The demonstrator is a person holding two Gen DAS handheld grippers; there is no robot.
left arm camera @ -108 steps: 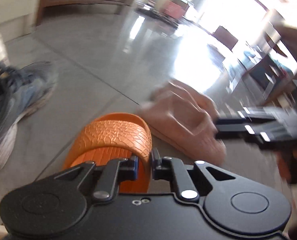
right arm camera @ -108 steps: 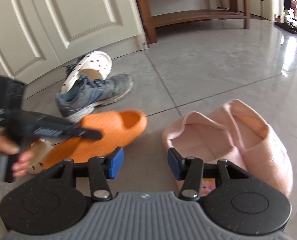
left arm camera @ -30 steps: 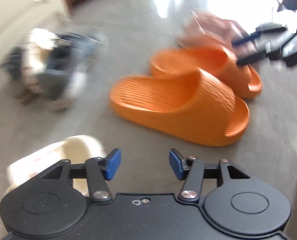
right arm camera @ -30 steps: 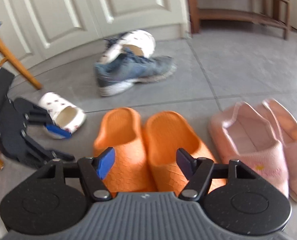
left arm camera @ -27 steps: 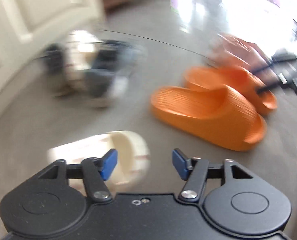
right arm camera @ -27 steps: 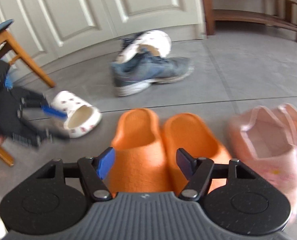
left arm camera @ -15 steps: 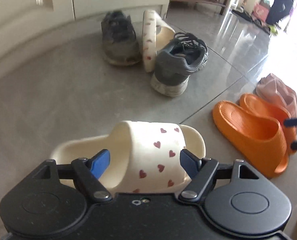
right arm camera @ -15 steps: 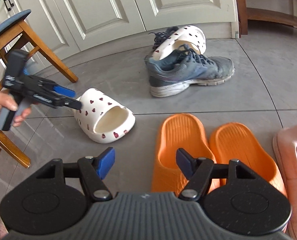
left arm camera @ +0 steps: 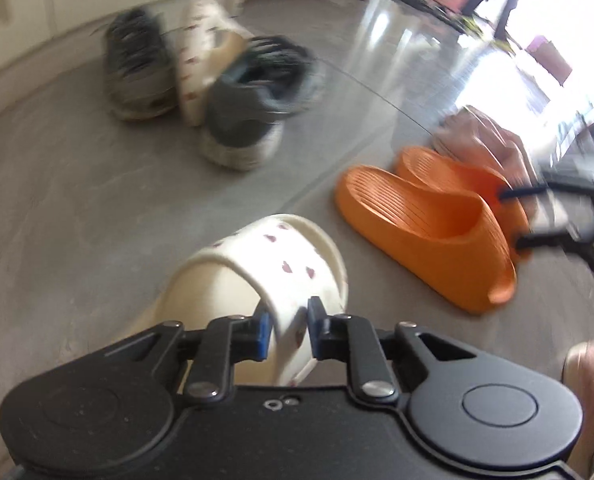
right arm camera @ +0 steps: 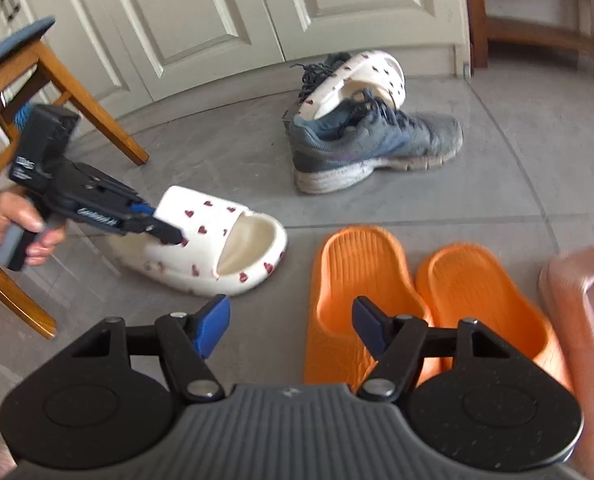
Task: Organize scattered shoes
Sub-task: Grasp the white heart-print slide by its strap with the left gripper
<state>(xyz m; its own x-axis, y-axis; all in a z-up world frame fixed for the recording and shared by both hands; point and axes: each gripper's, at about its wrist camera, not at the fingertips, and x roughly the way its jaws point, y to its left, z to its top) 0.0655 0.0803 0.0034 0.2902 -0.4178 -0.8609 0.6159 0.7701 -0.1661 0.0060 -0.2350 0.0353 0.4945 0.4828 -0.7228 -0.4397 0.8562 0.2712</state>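
My left gripper [left arm camera: 284, 330] is pinched on the strap of the white heart slide [left arm camera: 257, 280], right at its tips, so I can drag it w/o crushing the sole. Right gripper [right arm camera: 289, 326] is wide, empty, just above the orange pair [right arm camera: 417, 296], already side by side. Its mate [right arm camera: 353, 84] is wedged betw. the sneakers [right arm camera: 373, 144], far ahead.

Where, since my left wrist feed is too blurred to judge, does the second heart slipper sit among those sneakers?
Observer: The second heart slipper leans tilted on the near grey sneaker, by the white doors.
Operator: Is the right gripper free?
Observer: Yes, the right gripper is open and holds nothing, above the floor beside the orange slippers.
Operator: Anything behind me?
Observer: A wooden chair stands right behind the left gripper, which is shut on the held heart slipper.
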